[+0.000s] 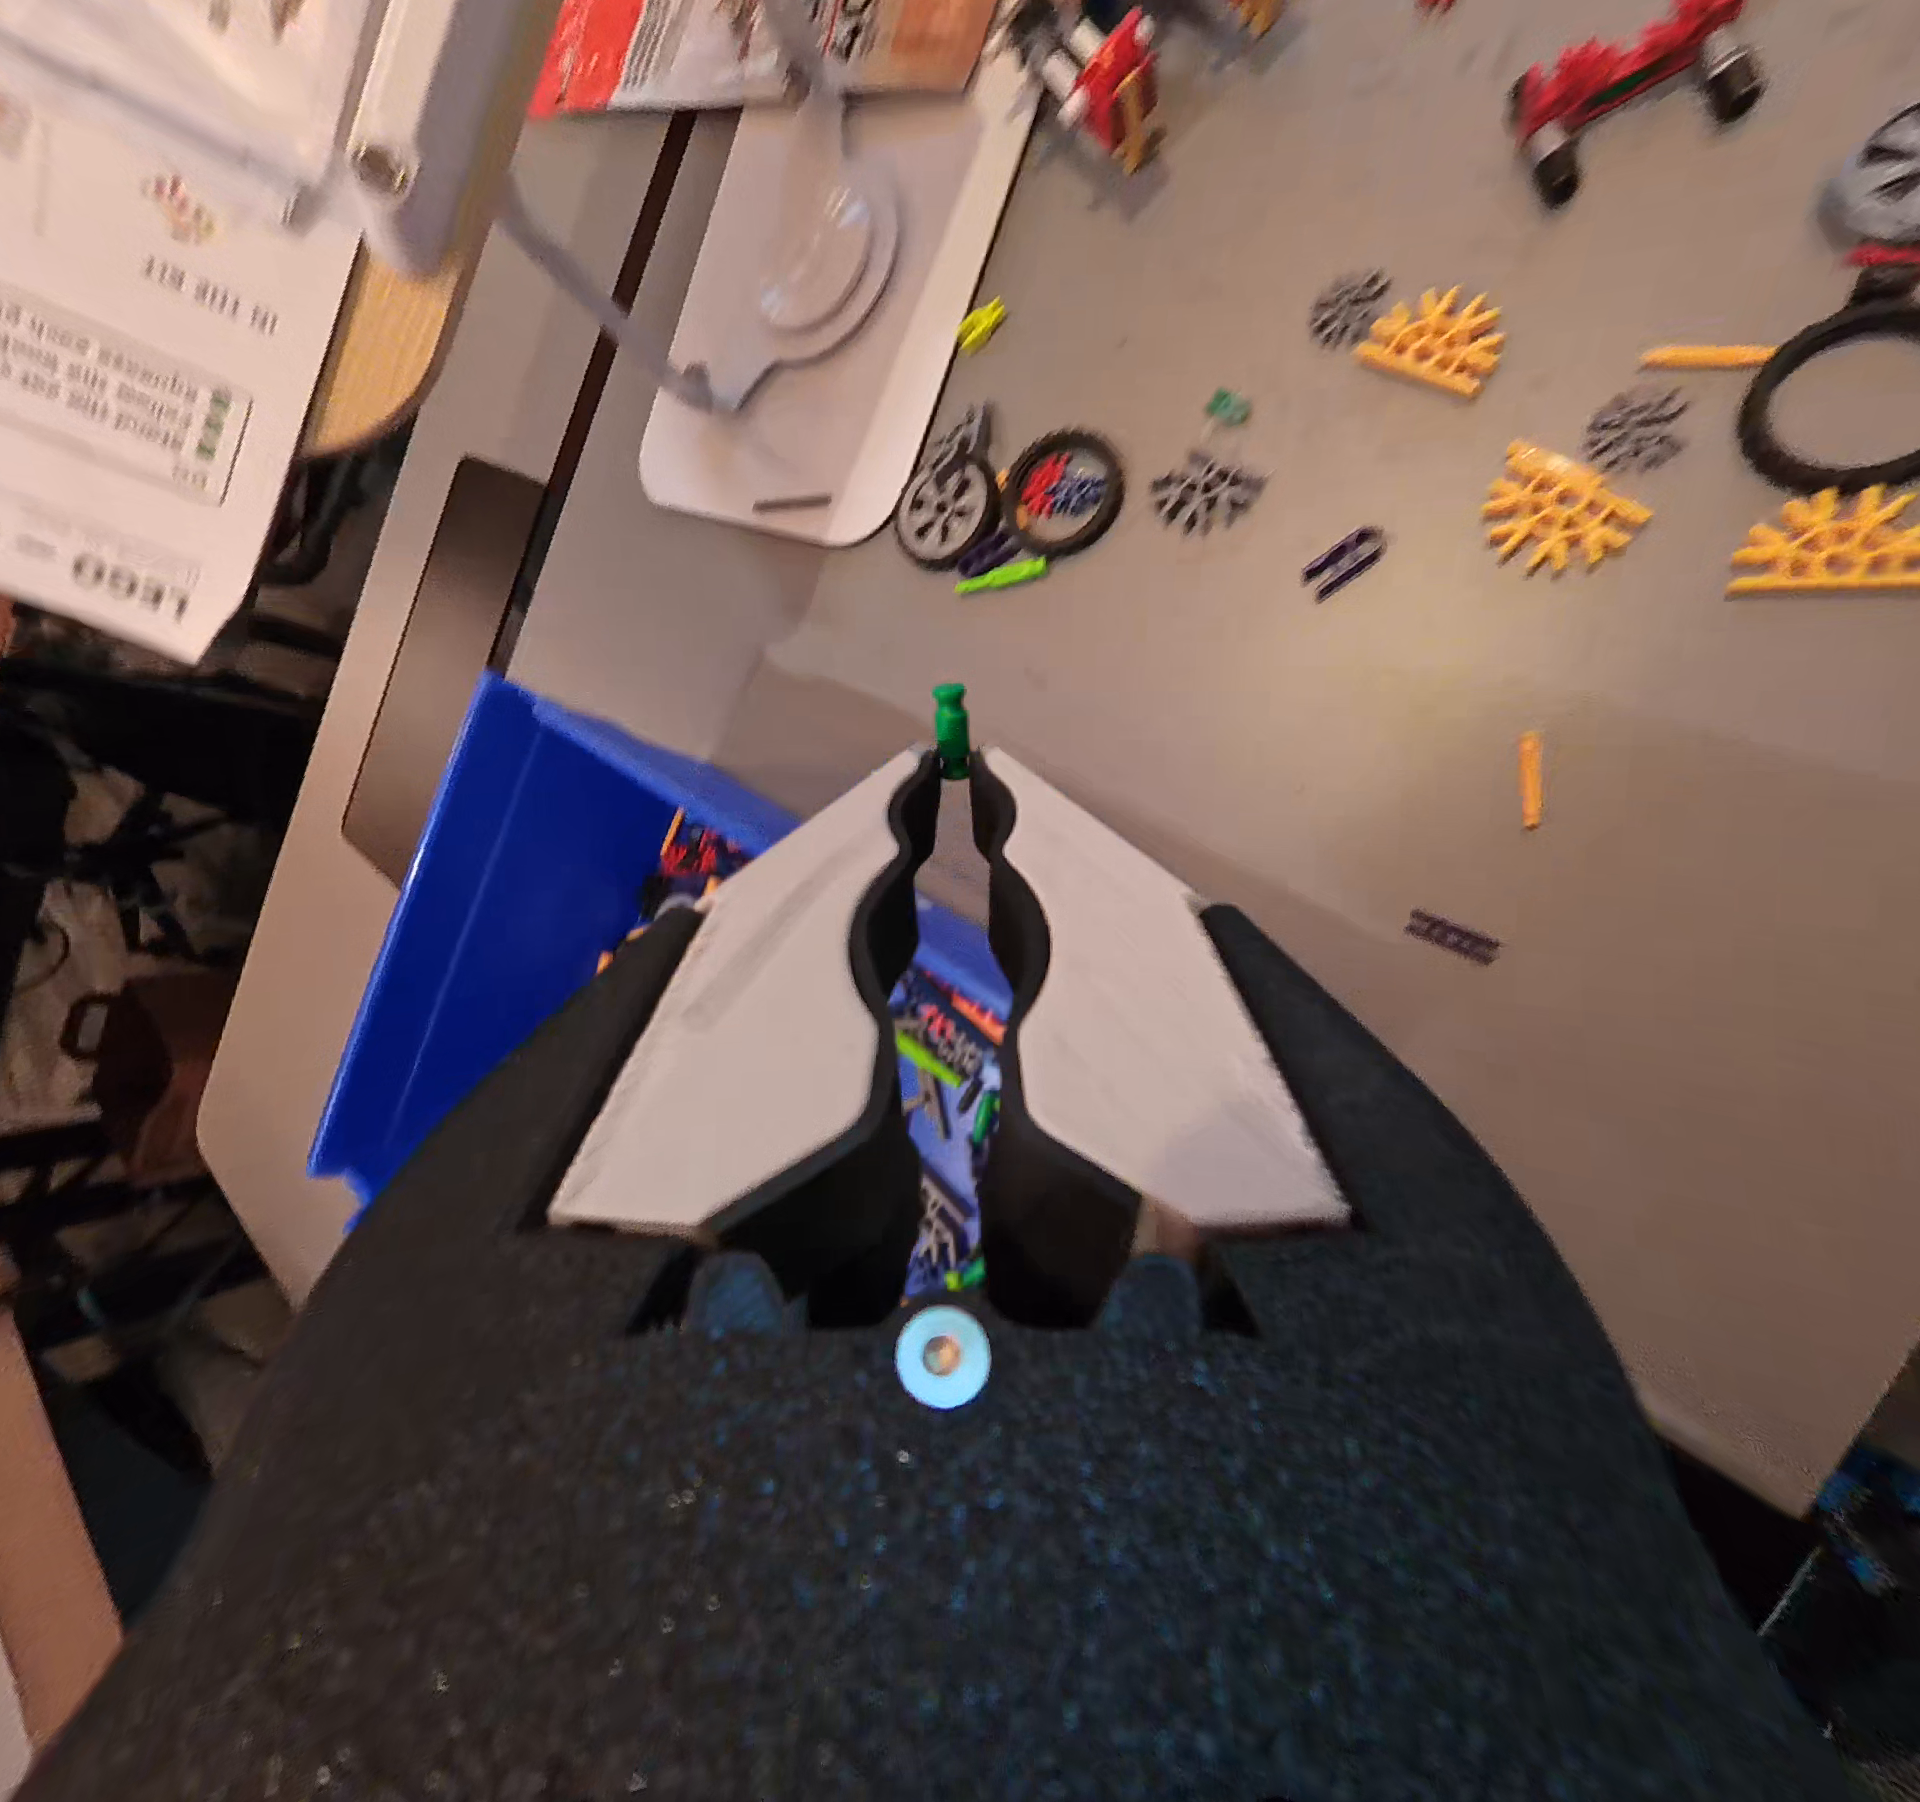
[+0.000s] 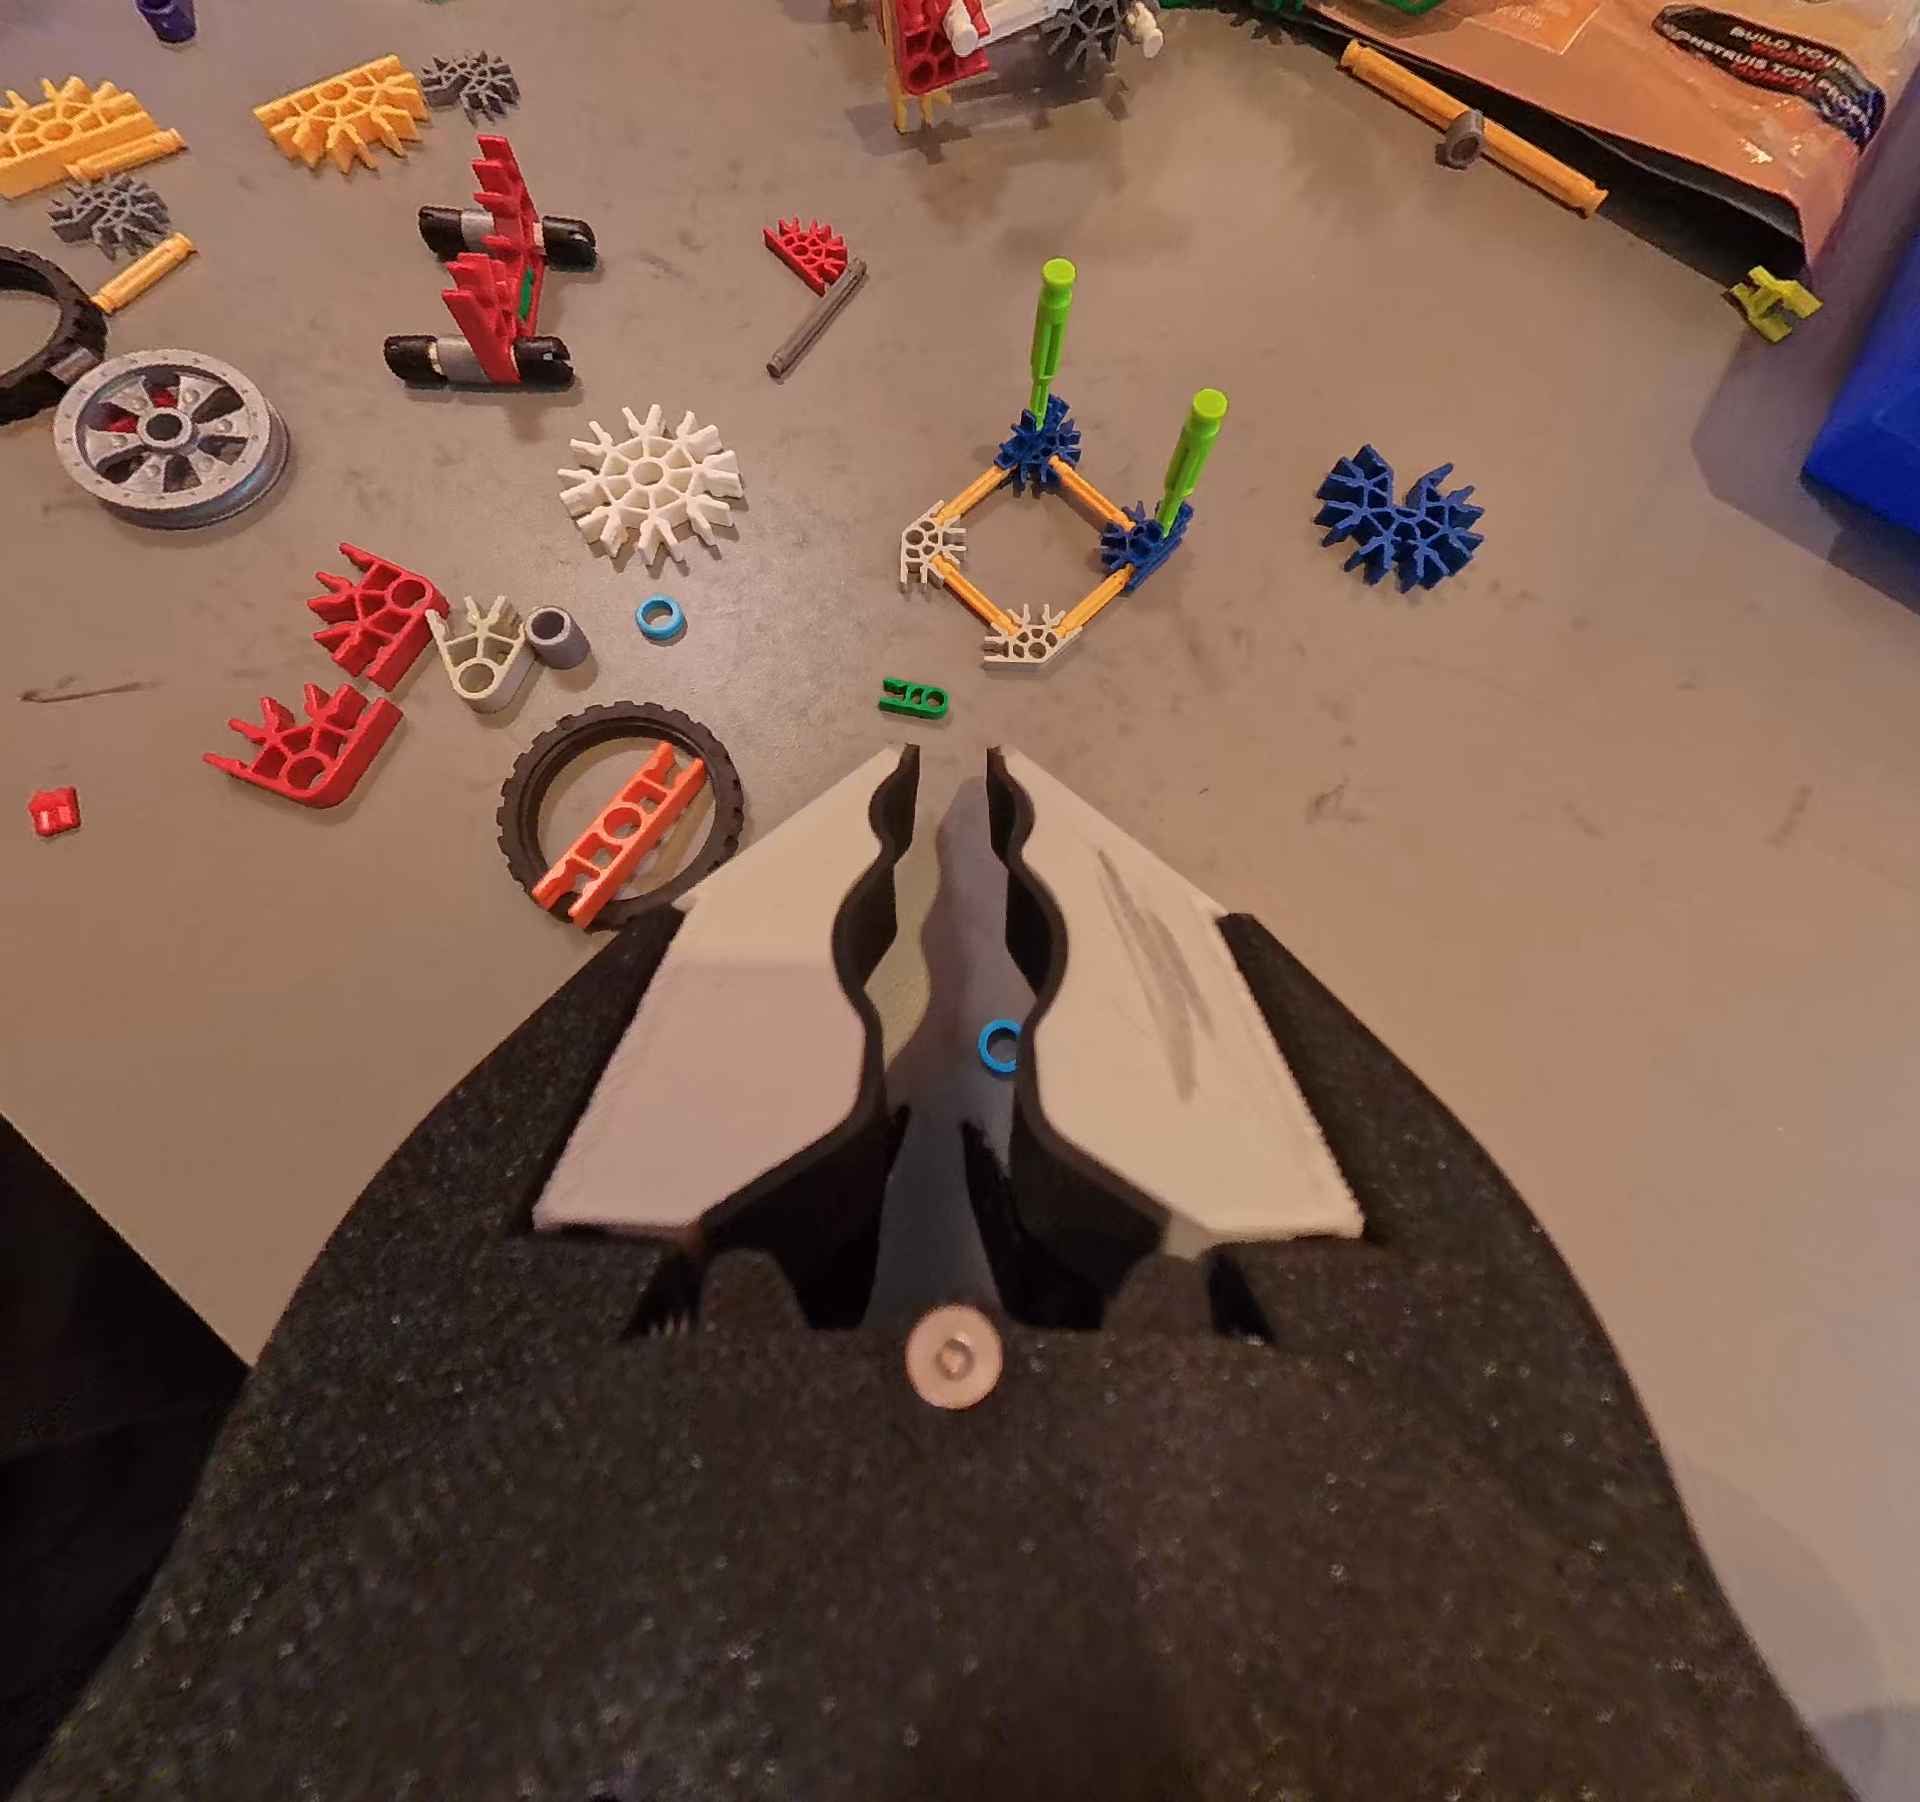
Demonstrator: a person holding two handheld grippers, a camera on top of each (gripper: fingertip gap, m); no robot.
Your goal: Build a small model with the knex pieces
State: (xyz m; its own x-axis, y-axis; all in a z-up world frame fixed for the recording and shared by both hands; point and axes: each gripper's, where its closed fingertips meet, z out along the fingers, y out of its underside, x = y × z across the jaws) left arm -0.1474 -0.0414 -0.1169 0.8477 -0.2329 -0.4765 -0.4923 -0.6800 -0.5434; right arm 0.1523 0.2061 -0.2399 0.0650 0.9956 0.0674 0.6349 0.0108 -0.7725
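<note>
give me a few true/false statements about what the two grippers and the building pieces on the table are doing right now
1. The left gripper is shut on a small dark green plastic rod. True.
2. The right gripper holds a white snowflake-shaped connector. False: its fingertips are slightly apart with nothing between them, and the white snowflake-shaped connector lies on the grey table.
3. Two lime green rods stand upright on the square frame of orange rods. True.
4. The orange ladder-like piece lies across the black tyre ring. True.
5. The blue plastic bin under the left gripper is empty. False: it holds mixed pieces.
</note>
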